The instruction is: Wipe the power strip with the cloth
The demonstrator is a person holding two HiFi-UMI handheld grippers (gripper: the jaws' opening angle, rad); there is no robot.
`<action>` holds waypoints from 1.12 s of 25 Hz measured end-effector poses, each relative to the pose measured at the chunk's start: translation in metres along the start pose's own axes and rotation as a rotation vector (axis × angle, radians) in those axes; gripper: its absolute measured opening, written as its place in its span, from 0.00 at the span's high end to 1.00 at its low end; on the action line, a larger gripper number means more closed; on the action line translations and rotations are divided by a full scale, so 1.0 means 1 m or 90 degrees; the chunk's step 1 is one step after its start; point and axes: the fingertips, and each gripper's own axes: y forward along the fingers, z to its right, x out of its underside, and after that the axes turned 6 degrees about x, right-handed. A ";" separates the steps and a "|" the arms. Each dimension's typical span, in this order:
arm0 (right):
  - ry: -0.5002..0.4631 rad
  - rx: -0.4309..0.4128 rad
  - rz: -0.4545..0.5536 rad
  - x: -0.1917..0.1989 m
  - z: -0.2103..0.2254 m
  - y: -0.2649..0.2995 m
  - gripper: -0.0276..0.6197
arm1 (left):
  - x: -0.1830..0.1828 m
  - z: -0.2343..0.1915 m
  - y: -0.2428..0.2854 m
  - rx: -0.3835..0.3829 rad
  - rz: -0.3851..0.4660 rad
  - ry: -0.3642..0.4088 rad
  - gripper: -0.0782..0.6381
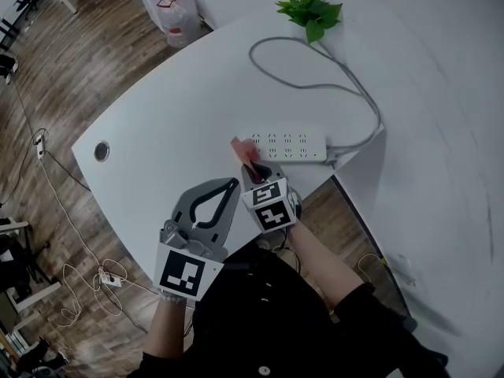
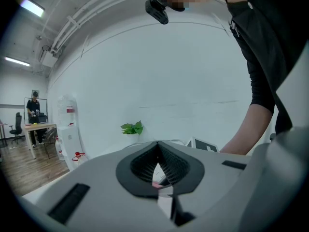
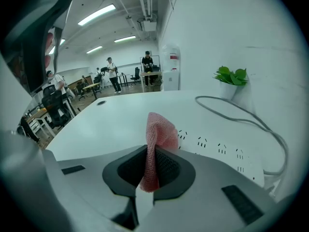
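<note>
A white power strip [image 1: 287, 145] lies near the front edge of the white table [image 1: 173, 116], and its grey cable [image 1: 315, 61] loops toward the back. My right gripper [image 1: 256, 168] is shut on a pink cloth [image 1: 243, 150] at the strip's left end. In the right gripper view the cloth [image 3: 158, 135] stands up between the shut jaws of the right gripper [image 3: 150, 152], with the strip [image 3: 217, 150] just beyond. My left gripper [image 1: 233, 183] hovers left of the right one at the table edge. The left gripper [image 2: 157, 147] is shut with nothing in it.
A small green plant [image 1: 309, 10] stands at the table's back by the wall. A round cable hole [image 1: 101, 150] sits near the table's left corner. Water jugs [image 1: 177, 10] and loose cords [image 1: 87, 274] are on the wooden floor. People [image 3: 111, 74] stand far off.
</note>
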 end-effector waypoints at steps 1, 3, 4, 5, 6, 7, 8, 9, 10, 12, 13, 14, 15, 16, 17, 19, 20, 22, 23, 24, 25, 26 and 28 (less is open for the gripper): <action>0.003 0.002 -0.003 0.002 0.002 0.001 0.87 | 0.000 0.000 0.001 0.001 -0.001 0.000 0.87; 0.009 0.007 -0.009 0.007 0.008 0.003 0.87 | 0.001 0.000 0.003 0.002 -0.001 0.000 0.87; 0.012 0.011 -0.011 0.009 0.011 0.004 0.87 | 0.002 0.001 0.004 0.003 -0.002 -0.001 0.87; 0.016 0.015 -0.012 0.011 0.015 0.004 0.87 | 0.002 0.001 0.005 0.004 -0.001 -0.001 0.87; 0.019 0.018 -0.013 0.013 0.018 0.004 0.87 | 0.002 0.002 0.006 0.006 -0.001 -0.001 0.87; 0.022 0.021 -0.012 0.014 0.021 0.004 0.87 | 0.002 0.003 0.007 0.008 0.000 -0.001 0.87; 0.025 0.024 -0.012 0.014 0.024 0.003 0.87 | 0.003 0.004 0.008 0.009 -0.001 -0.002 0.87; 0.030 0.027 -0.011 0.015 0.026 0.002 0.87 | 0.003 0.005 0.008 0.011 -0.001 -0.003 0.87; 0.038 0.029 -0.011 0.016 0.028 0.001 0.87 | 0.002 0.006 0.009 0.014 -0.001 -0.002 0.87; 0.055 0.035 -0.012 0.019 0.032 -0.001 0.87 | 0.000 0.008 0.011 0.020 0.003 0.002 0.87; 0.061 0.038 -0.012 0.021 0.035 -0.002 0.87 | 0.000 0.009 0.012 0.023 0.005 0.005 0.87; 0.066 0.042 -0.012 0.022 0.039 -0.003 0.87 | -0.001 0.010 0.014 0.025 0.006 0.007 0.87; 0.070 0.046 -0.013 0.023 0.043 -0.004 0.87 | -0.001 0.011 0.015 0.028 0.006 0.006 0.87; 0.074 0.051 -0.012 0.024 0.047 -0.006 0.87 | -0.001 0.011 0.016 0.029 0.004 0.005 0.87; 0.077 0.057 -0.012 0.026 0.052 -0.007 0.87 | -0.001 0.012 0.017 0.031 0.003 0.005 0.87; 0.080 0.073 -0.009 0.032 0.062 -0.008 0.87 | 0.000 0.015 0.018 0.034 0.002 0.004 0.87; 0.083 0.080 -0.011 0.035 0.068 -0.008 0.87 | 0.000 0.016 0.019 0.035 0.001 0.004 0.87; 0.091 0.092 -0.015 0.040 0.078 -0.011 0.87 | 0.001 0.017 0.021 0.039 -0.002 0.003 0.87; 0.095 0.099 -0.018 0.042 0.083 -0.014 0.87 | 0.000 0.018 0.022 0.041 -0.001 0.002 0.87; 0.101 0.106 -0.020 0.044 0.087 -0.017 0.87 | -0.001 0.020 0.022 0.043 0.001 0.002 0.87; 0.107 0.113 -0.022 0.046 0.092 -0.020 0.87 | -0.002 0.021 0.022 0.044 0.003 0.003 0.87; 0.114 0.120 -0.022 0.048 0.096 -0.023 0.87 | -0.002 0.022 0.021 0.046 0.003 0.003 0.87; 0.125 0.134 -0.021 0.052 0.105 -0.027 0.87 | -0.001 0.024 0.022 0.050 0.001 0.003 0.87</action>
